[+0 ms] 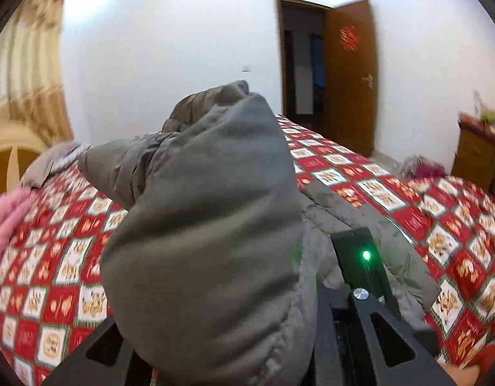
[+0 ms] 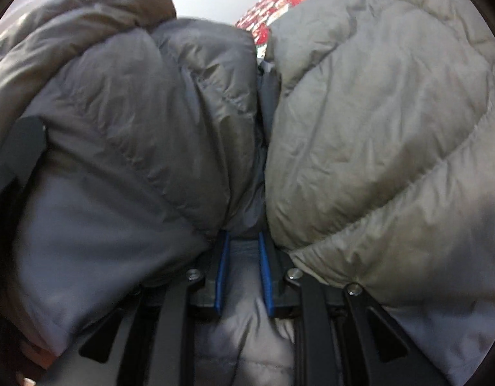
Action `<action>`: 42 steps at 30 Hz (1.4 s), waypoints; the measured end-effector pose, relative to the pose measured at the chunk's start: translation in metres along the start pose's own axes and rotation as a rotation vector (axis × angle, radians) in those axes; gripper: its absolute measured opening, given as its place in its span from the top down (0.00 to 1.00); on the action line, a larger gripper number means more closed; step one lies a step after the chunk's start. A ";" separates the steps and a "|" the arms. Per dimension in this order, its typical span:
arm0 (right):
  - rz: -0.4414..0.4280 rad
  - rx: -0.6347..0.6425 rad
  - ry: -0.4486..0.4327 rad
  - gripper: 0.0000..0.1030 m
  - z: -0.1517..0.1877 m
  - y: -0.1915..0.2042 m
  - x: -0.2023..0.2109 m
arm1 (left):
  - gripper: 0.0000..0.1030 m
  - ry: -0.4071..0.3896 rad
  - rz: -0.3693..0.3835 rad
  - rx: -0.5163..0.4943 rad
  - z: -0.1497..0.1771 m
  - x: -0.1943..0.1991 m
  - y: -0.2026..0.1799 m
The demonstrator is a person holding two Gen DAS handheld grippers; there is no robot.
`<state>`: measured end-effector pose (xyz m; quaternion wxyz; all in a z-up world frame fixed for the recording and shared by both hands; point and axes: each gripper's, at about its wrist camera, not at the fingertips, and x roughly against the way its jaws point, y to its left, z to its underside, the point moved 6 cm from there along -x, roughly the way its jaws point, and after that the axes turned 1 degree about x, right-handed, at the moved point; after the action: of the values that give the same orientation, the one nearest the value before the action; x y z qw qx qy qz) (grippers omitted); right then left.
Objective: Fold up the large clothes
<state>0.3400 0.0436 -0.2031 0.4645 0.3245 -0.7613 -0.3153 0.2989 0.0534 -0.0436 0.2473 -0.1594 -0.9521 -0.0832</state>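
While the left gripper [image 1: 315, 276] is clamped narrowly on a grey-green padded coat [image 1: 208, 212], the coat is seen lifted above a red checked bedspread [image 1: 392, 193]. From the right wrist, the right gripper [image 2: 244, 257] is shown closed on the coat's [image 2: 376, 128] grey lining, pinched between blue pads [image 2: 265, 276].

Padded coat crowds both views; open bed lies to the sides

The grey-green coat [image 1: 208, 212] bulges before the left gripper, blocking the middle. Bare bed [image 1: 440, 225] spreads right and lower left; a pink bundle [image 1: 6, 218] sits at the left edge.
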 end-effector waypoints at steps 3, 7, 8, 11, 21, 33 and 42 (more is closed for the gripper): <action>-0.041 -0.016 -0.020 0.76 -0.008 -0.007 0.028 | 0.83 0.005 -0.028 -0.110 -0.007 -0.006 -0.031; -0.011 0.020 -0.124 0.59 -0.010 -0.025 0.088 | 0.83 0.035 -0.056 -0.224 -0.003 -0.020 -0.067; 0.020 0.019 -0.156 0.56 -0.010 -0.035 0.104 | 0.83 0.040 -0.067 -0.256 -0.001 -0.024 -0.076; 0.065 -0.025 -0.252 0.53 -0.011 -0.069 0.151 | 0.82 0.066 -0.109 -0.393 0.013 -0.043 -0.112; 0.196 -0.070 -0.417 0.21 -0.022 -0.123 0.242 | 0.81 0.084 -0.142 -0.670 0.075 -0.090 -0.199; 0.266 0.136 -0.185 0.00 -0.086 -0.070 0.194 | 0.81 0.028 -0.106 -0.673 0.092 -0.092 -0.202; 0.523 0.378 -0.102 0.69 -0.088 -0.062 0.175 | 0.76 0.016 -0.063 -0.661 0.094 -0.078 -0.199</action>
<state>0.3697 -0.1462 -0.1308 0.4227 0.1823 -0.8861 -0.0543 0.2530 -0.1309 -0.1791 0.1870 -0.2007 -0.8762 -0.3964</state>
